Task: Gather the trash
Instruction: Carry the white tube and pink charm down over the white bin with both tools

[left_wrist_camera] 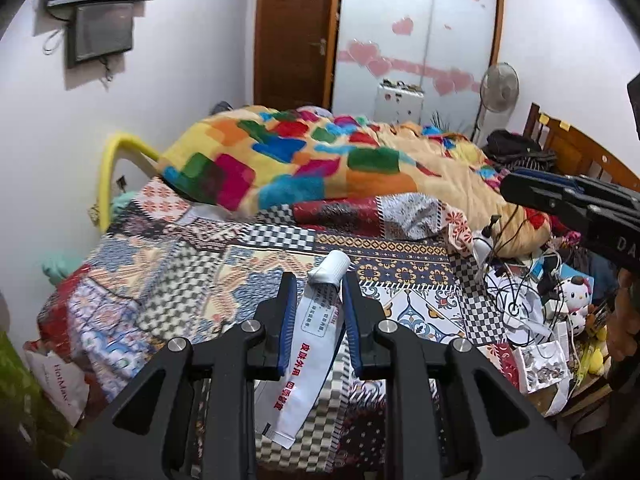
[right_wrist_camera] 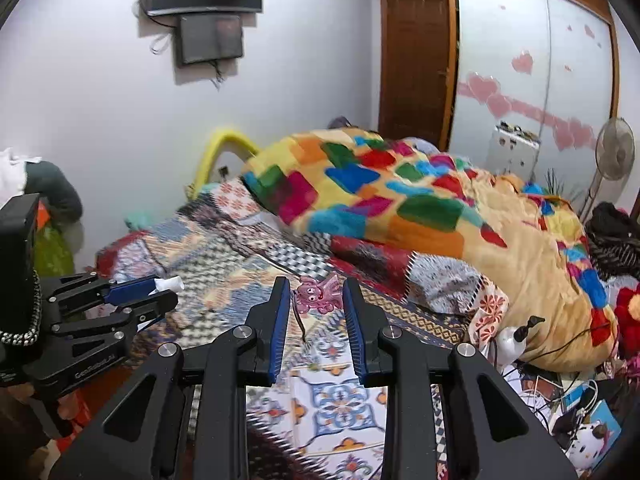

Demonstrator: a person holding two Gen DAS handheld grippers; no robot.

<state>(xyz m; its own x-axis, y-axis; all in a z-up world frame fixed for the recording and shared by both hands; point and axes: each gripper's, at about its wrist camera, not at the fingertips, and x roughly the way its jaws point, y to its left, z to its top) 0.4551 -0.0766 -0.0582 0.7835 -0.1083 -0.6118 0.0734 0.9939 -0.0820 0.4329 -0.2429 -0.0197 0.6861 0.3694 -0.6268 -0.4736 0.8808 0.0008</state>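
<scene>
Pickup step: left gripper [left_wrist_camera: 319,312] jaws narrowed around white ointment tube [left_wrist_camera: 310,344], likely pinched, contact hard to confirm, tube above patterned bedspread [left_wrist_camera: 192,264]. Right gripper [right_wrist_camera: 316,320] jaws spread wide, holding nothing, pink octopus clip [right_wrist_camera: 318,290] lying beyond its tips. Next: carry tube off to bin, none in view. Bed edge close below, cable clutter [left_wrist_camera: 516,292] crowding right, open room left.
</scene>
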